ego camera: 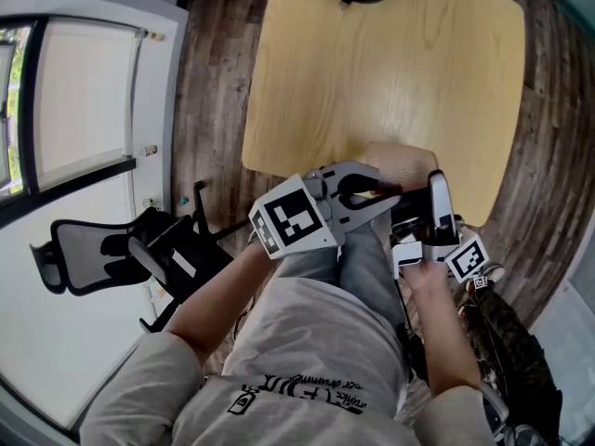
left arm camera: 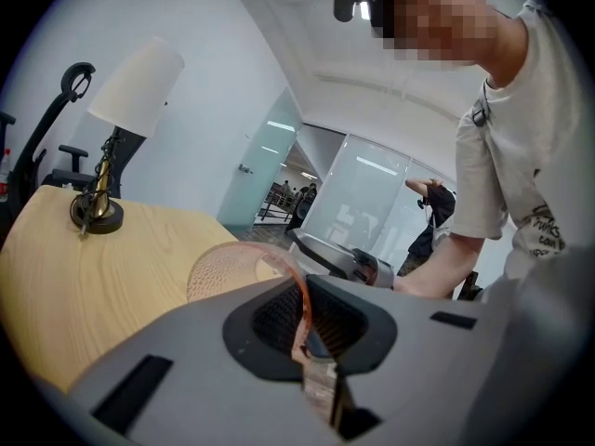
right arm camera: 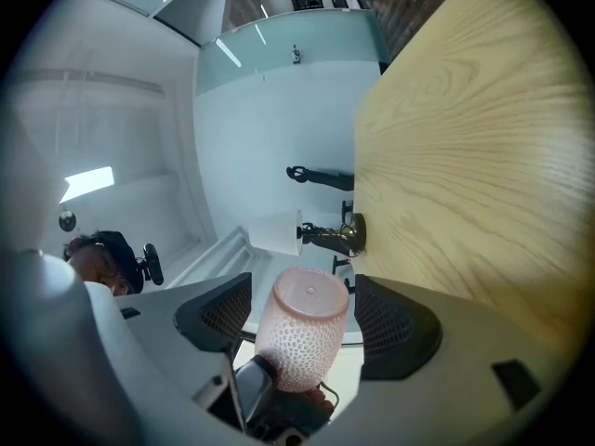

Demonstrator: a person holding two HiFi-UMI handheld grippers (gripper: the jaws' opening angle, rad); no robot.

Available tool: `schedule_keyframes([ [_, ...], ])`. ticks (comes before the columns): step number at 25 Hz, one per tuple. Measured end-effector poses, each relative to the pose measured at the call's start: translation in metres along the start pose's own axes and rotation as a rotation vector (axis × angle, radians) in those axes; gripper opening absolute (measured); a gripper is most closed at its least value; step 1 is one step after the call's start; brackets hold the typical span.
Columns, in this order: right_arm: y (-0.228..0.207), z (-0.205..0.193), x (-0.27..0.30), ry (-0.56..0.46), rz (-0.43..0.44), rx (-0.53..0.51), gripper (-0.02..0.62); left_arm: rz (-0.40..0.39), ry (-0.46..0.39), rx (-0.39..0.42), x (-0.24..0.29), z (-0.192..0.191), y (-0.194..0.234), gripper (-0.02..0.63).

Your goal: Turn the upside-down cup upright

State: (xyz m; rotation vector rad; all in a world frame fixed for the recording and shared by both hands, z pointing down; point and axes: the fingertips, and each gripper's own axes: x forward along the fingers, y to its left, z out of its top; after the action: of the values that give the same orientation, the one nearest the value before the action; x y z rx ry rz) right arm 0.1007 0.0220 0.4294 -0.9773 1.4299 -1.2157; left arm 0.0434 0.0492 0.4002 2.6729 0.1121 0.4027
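Note:
The cup (left arm camera: 228,263) is pink, translucent and dimpled. My left gripper (left arm camera: 311,328) is shut on its thin rim and holds it off the table (ego camera: 390,54), by the near edge. In the head view the cup (ego camera: 398,162) sits just beyond the left gripper (ego camera: 372,193), with the right gripper (ego camera: 429,186) beside it. In the right gripper view the cup (right arm camera: 302,337) lies between my right gripper's (right arm camera: 302,314) two wide-apart pads, with its closed end in sight. Neither pad touches it. The left gripper (right arm camera: 256,388) grips it from below.
A table lamp (left arm camera: 130,91) with a white shade and brass foot stands at the far end of the wooden table (left arm camera: 56,277). A black office chair (ego camera: 121,249) stands on the floor to the left. My legs are right under the grippers.

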Motion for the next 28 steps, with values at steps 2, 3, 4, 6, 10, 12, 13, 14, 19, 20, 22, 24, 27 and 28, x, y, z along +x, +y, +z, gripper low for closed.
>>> schedule_keyframes([
  [2,0.000,0.004,-0.001,-0.001,-0.009,-0.027,0.325,0.013,0.028,0.001,-0.004,-0.001,0.005,0.018],
  [3,0.000,0.007,-0.002,-0.003,-0.016,-0.039,0.325,0.018,0.050,-0.001,-0.006,-0.003,0.007,0.018],
  [4,-0.001,0.009,-0.003,-0.004,-0.025,-0.052,0.325,0.024,0.081,0.000,-0.007,-0.005,0.009,0.018],
  [6,-0.002,0.012,-0.003,0.006,-0.043,-0.088,0.325,0.037,0.160,0.011,-0.008,-0.013,0.013,0.019],
  [10,0.003,0.010,0.001,0.052,-0.061,-0.186,0.325,0.047,0.278,0.016,-0.013,-0.021,0.016,0.018],
  [12,0.005,0.007,0.002,0.077,-0.072,-0.243,0.325,0.053,0.332,0.024,-0.015,-0.023,0.017,0.019],
  [13,0.006,0.005,0.003,0.094,-0.077,-0.280,0.325,0.057,0.362,0.031,-0.016,-0.025,0.017,0.019],
  [14,0.008,0.003,0.004,0.116,-0.081,-0.326,0.325,0.062,0.394,0.041,-0.018,-0.027,0.018,0.018],
  [19,0.013,-0.017,0.004,0.249,-0.114,-0.593,0.325,0.093,0.549,0.111,-0.026,-0.037,0.021,0.018],
  [20,0.013,-0.022,0.003,0.276,-0.121,-0.646,0.325,0.097,0.578,0.121,-0.027,-0.039,0.021,0.018],
  [22,0.013,-0.032,0.002,0.338,-0.130,-0.781,0.325,0.098,0.627,0.127,-0.030,-0.043,0.020,0.019],
  [24,0.014,-0.043,0.001,0.405,-0.135,-0.927,0.325,0.100,0.679,0.131,-0.033,-0.048,0.020,0.018],
  [27,0.014,-0.057,0.000,0.492,-0.148,-1.155,0.325,0.110,0.755,0.148,-0.038,-0.053,0.022,0.019],
  [28,0.014,-0.059,0.001,0.503,-0.159,-1.237,0.325,0.113,0.776,0.149,-0.039,-0.054,0.023,0.018],
])
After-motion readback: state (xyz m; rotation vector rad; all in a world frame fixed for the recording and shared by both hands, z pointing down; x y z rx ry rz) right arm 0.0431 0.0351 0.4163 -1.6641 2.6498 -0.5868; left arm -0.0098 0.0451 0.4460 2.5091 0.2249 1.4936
